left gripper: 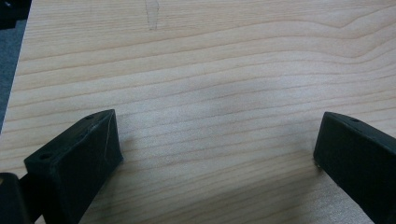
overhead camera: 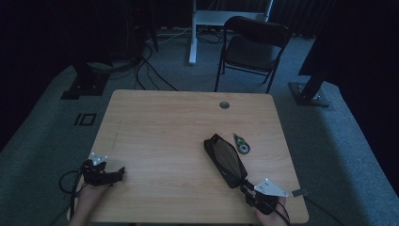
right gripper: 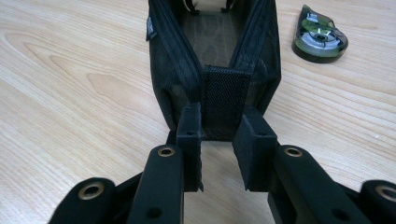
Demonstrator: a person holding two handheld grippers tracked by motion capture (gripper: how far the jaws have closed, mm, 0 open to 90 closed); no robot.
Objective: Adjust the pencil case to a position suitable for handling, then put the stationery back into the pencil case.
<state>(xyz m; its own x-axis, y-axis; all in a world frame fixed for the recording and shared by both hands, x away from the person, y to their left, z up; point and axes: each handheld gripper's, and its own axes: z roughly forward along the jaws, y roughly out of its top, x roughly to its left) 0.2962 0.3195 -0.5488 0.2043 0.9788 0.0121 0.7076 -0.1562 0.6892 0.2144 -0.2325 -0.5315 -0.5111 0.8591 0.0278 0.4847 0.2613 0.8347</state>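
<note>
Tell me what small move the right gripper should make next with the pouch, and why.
Probably hold the grip and steady the open black pouch. The right gripper is clamped on the pouch's near end tab, its mouth gapes open, and the tape dispenser lies loose beside it on the table. The left gripper sits open and idle, free to fetch it.

- No text, brand, number or sign can be read anywhere.
- The small tag on the black pouch (right gripper: 150,29) is too blurred to make out.
</note>
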